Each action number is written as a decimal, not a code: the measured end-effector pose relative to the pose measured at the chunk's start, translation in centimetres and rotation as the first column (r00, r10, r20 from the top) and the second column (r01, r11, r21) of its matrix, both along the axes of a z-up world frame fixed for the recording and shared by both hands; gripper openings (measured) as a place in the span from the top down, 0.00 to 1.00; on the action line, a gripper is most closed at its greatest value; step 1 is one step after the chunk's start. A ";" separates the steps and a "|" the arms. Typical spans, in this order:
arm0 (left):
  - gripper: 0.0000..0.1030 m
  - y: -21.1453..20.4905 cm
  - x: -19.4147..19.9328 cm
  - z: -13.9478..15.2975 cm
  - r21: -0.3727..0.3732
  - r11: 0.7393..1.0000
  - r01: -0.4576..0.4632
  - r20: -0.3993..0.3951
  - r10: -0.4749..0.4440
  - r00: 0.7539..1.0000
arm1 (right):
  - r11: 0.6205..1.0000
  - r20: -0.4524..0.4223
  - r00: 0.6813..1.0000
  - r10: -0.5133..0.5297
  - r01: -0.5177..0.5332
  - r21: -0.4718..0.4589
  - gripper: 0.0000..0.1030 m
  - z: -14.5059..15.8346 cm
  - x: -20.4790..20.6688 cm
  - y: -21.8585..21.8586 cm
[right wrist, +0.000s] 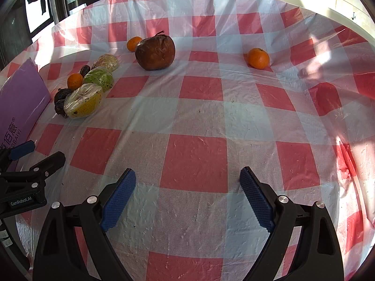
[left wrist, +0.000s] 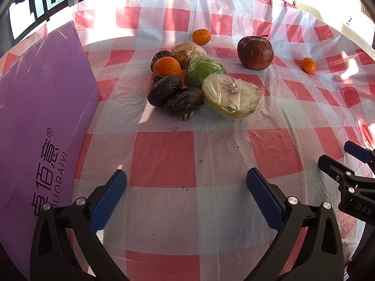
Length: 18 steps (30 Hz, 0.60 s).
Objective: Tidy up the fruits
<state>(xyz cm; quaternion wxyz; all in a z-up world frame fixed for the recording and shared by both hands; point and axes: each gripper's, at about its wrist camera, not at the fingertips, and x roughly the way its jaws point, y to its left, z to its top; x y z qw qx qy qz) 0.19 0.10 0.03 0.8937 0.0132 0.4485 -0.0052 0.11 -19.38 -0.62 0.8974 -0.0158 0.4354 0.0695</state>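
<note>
Both hand-held grippers, left (left wrist: 186,195) and right (right wrist: 187,195), gape empty; wrapped pear half (left wrist: 230,96) lies cut-face up

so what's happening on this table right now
Nothing is being held yet. The left gripper and right gripper both hover open above the checked tablecloth. A cluster of fruit, some plastic-wrapped, lies beside a purple box. A dark red apple and a small orange sit apart.
</note>
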 end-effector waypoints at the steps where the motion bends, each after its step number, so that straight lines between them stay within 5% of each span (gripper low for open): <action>1: 0.01 0.0 0.0 0.0 0.001 1.000 0.000 0.000 0.000 1.000 | 1.000 0.000 1.000 0.000 0.000 0.001 0.15 0.0 0.0 0.0; 18: 0.01 0.0 -0.1 0.1 0.001 1.000 -0.001 -0.001 0.001 1.000 | 1.000 0.005 1.000 -0.003 0.003 -0.009 0.15 0.0 -0.1 0.2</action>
